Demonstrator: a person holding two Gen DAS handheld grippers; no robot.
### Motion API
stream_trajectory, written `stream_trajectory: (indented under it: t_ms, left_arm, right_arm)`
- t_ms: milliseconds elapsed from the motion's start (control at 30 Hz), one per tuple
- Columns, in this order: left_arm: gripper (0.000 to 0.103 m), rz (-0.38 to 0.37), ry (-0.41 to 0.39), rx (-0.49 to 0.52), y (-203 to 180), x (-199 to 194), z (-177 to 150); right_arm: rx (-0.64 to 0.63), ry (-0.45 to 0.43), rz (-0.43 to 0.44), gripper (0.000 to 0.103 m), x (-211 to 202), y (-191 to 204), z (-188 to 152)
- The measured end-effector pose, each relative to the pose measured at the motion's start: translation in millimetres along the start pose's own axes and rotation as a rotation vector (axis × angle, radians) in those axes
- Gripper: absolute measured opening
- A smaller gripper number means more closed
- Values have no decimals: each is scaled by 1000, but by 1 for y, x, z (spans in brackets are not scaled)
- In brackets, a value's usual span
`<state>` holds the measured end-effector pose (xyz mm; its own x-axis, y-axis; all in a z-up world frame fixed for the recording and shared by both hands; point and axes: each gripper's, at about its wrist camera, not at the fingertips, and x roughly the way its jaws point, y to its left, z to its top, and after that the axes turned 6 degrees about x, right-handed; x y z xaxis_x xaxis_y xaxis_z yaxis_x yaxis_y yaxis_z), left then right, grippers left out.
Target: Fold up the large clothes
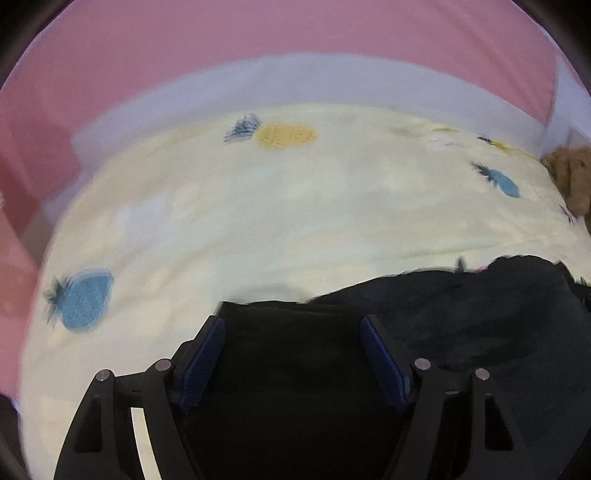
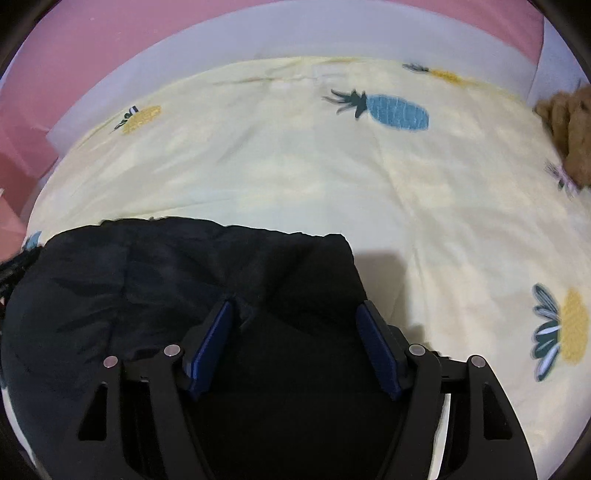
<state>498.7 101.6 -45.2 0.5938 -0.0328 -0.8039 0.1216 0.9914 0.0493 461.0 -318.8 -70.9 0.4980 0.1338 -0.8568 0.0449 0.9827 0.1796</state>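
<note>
From the left wrist, the left claw (image 1: 291,350) stood spread over the dark garment (image 1: 461,317) lying on the pineapple-print bedspread (image 1: 295,206), pinching nothing. From the right wrist, the right claw (image 2: 295,336) gaped likewise above the garment's corner; it looked partly folded, with folds probably left.

A bedroom in a home is indicated. A bed is seen, covered by a pale yellow quilt (image 2: 295,155) printed with blue and yellow pineapples. Behind it, a white padded band (image 2: 258,37) is seen running along the far side, and a pink wall (image 1: 258,33) is seen above that. A brown plush toy (image 2: 569,125) is seen lying at the right edge of the quilt, touching it. No workshop or office furniture is shown.
</note>
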Motion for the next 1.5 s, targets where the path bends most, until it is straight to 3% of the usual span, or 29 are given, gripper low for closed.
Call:
stream_trajectory:
  t_ms: [100,367,467,567,733,833,967,1233,1367,1433,1500]
  left_arm:
    - [77,-68,-25,-86,13,17,-9]
    - [77,-80,-40,-120,17,34,-12]
    - [74,-50,-38,-113,17,12,-8]
    - [73,-54,-101,-97,10,-28,-6]
    - [72,-209,-199,2,-41,-74,2]
    - [72,-263,-164,81,-83,-59,7]
    - [72,-227,-26,123,-111,-2,2]
    - [72,-171,-34,117,-122,27,1]
    - [63,-173,-28,125,-115,1,6]
    - [63,-189,-97,136,-103,-29,0]
    - [63,-143,-160,132,-78,-50,-12]
  right_arm:
    - [-7,-14,-35,69,16,5,1]
    - [24,-32,-30,69,24,-1,0]
    - [31,-43,-47,69,1,-3,3]
    - [12,-117,0,69,-40,3,1]
    - [-40,-131,84,69,-66,34,-5]
    - [-88,-62,44,69,-40,51,-7]
    - [-57,-31,55,69,-10,45,-7]
    - [-73,-38,14,69,16,52,-1]
    - [-64,-105,10,69,-23,42,-2]
    - [-74,-165,9,69,-47,33,-12]
    - [-61,-176,-23,69,-55,17,-21]
